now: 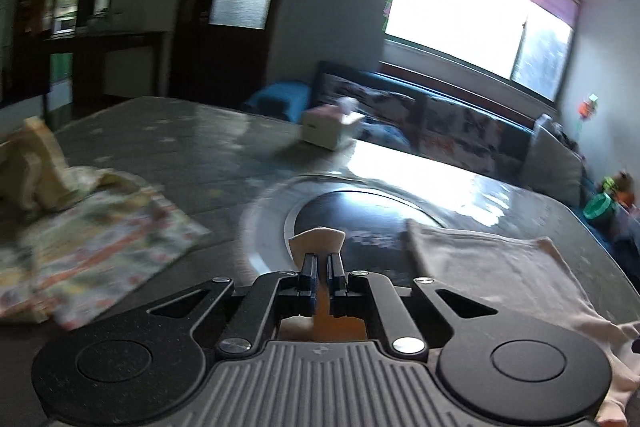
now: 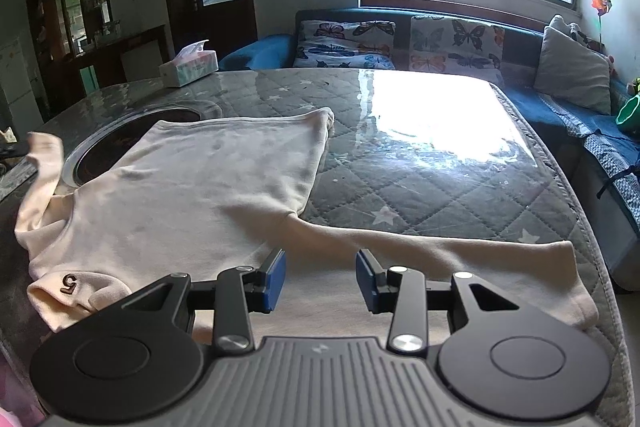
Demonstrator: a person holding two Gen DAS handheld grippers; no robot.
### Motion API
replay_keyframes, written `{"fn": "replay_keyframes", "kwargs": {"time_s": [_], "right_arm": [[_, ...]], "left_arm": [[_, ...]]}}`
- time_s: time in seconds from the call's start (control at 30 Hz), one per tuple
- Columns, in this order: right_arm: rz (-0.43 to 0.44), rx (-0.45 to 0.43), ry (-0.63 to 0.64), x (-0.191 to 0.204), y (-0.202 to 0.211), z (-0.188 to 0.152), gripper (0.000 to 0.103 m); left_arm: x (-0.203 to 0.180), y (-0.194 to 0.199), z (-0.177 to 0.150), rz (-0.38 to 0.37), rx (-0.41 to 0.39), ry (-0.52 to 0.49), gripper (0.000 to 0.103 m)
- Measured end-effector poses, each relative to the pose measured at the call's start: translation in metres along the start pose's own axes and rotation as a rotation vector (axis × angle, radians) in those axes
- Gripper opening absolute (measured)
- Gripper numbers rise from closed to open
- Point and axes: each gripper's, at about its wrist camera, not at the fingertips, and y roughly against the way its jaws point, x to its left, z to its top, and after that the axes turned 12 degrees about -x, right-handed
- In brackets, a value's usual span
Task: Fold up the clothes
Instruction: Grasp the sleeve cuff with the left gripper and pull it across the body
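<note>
A pale pink long-sleeved shirt (image 2: 192, 179) lies spread on the quilted table, with a small brown "5" near its collar and one sleeve (image 2: 460, 259) stretched to the right. My right gripper (image 2: 320, 281) hovers open just above the shoulder area, nothing between its blue pads. In the left wrist view my left gripper (image 1: 322, 263) is shut on the end of the other sleeve (image 1: 316, 241), which pokes up past the fingertips. The shirt's body (image 1: 500, 279) lies to its right. That view is motion-blurred.
A flowered cloth and a crumpled yellow garment (image 1: 92, 227) lie at the table's left. A tissue box (image 2: 188, 65) stands at the far side, beside a round dark inset (image 1: 352, 211) in the table. A sofa with butterfly cushions (image 2: 400, 39) runs under the window.
</note>
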Motion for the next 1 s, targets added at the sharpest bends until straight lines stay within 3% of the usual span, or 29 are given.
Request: {"fn": "replay_keyframes", "kwargs": {"time_s": [0.23, 0.4, 0.6, 0.67, 0.73, 0.83, 0.97, 1.0], "right_arm": [[0.003, 0.005, 0.01, 0.004, 0.002, 0.0, 0.041], [0.001, 0.012, 0.017, 0.006, 0.0, 0.0, 0.043], [-0.003, 0.016, 0.016, 0.007, -0.001, 0.0, 0.045], [-0.002, 0.017, 0.016, 0.008, -0.001, -0.001, 0.045], [0.001, 0.016, 0.017, 0.008, -0.001, 0.0, 0.045], [0.006, 0.013, 0.022, 0.01, 0.0, 0.001, 0.046], [0.003, 0.013, 0.028, 0.01, 0.001, 0.002, 0.047], [0.001, 0.013, 0.028, 0.01, 0.001, 0.002, 0.047]], "left_arm": [[0.043, 0.028, -0.015, 0.135, 0.033, 0.036, 0.005], [0.06, 0.029, -0.029, 0.201, 0.103, 0.016, 0.005], [0.053, 0.024, -0.024, 0.165, 0.104, -0.017, 0.011], [0.044, 0.014, -0.02, 0.139, 0.099, -0.043, 0.022], [0.038, 0.0, -0.019, 0.133, 0.102, -0.07, 0.04], [0.035, -0.021, -0.02, 0.138, 0.124, -0.108, 0.05], [0.034, -0.039, -0.027, 0.118, 0.159, -0.144, 0.05], [0.034, -0.041, -0.028, 0.113, 0.159, -0.153, 0.042]]}}
